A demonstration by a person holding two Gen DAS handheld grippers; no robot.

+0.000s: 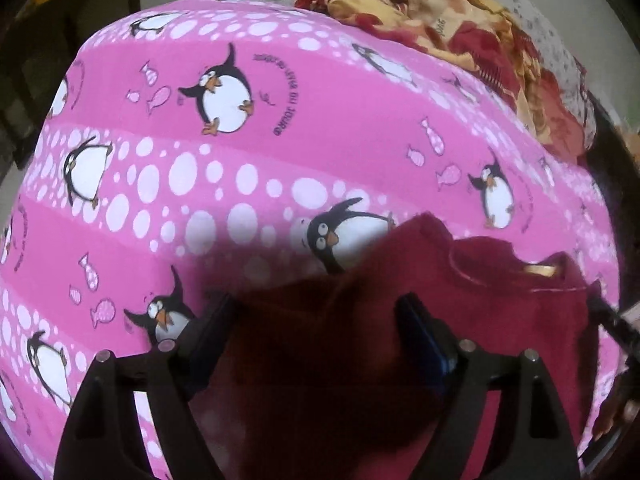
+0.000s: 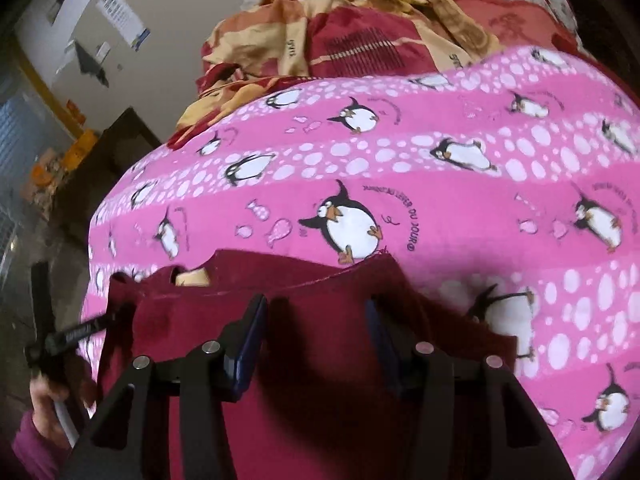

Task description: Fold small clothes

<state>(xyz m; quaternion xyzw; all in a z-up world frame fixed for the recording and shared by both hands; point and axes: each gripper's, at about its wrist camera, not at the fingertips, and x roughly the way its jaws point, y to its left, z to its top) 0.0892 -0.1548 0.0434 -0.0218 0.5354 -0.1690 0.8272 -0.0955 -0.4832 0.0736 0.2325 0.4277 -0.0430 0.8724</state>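
Note:
A small dark red garment (image 1: 500, 300) lies on a pink penguin-print sheet (image 1: 280, 128), its neck opening and tan label (image 1: 540, 270) facing away from me. My left gripper (image 1: 316, 300) hangs open just over the garment's left part, fingers wide apart, pads off the cloth. In the right wrist view the same garment (image 2: 312, 272) spreads under my right gripper (image 2: 316, 302), also open, with red cloth showing in the gap. The left gripper's finger (image 2: 76, 336) and the hand holding it (image 2: 44, 396) show at the garment's left edge.
A crumpled red-and-yellow blanket (image 2: 340, 32) is heaped at the far side of the pink sheet (image 2: 460, 208). Dark furniture (image 2: 108, 152) and a wall with papers (image 2: 120, 12) stand beyond the bed's left side.

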